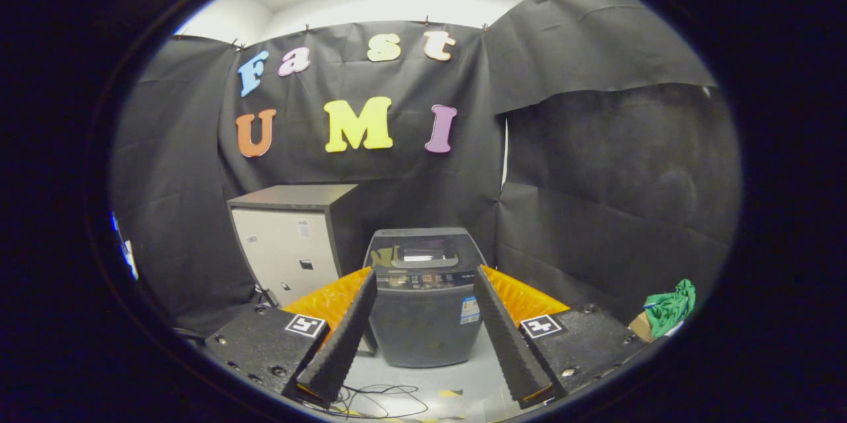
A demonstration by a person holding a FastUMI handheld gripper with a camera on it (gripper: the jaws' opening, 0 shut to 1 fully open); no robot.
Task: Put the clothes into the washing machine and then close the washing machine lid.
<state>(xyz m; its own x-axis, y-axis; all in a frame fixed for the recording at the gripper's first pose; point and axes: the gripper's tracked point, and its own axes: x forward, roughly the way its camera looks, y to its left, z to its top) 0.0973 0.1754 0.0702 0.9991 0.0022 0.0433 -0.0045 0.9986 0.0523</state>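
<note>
So from my own camera, looking out along my fingers: my gripper (423, 281) is spread wide open with nothing between the fingers, just hanging in the air above the floor. The two fingers (344, 337) angle inward toward each other as they go away from me, and each base has a little square marker tag on it.

The washing machine (423, 297) sits straight ahead, beyond my fingertips and framed right in the gap between them. It's a dark grey top-loader, standing upright on the pale floor (430, 383). The lid (418, 245) looks to be lying flat on top, though the glare on it makes it hard to be sure it's fully down. There's a control strip along the near edge of the top and a small sticker on the front, toward the right.

The clothes (671, 307) are a crumpled green bundle way off to the right, well apart from the machine and off to the side of my right finger. It seems to rest on something tan, maybe cardboard, but I can't really tell.

Left of the machine and a bit farther back is a boxy cabinet (291, 244) with a dark top and a light front, close beside the washer. Some thin cables (377, 400) are looped on the floor near me, below my fingers.
</note>
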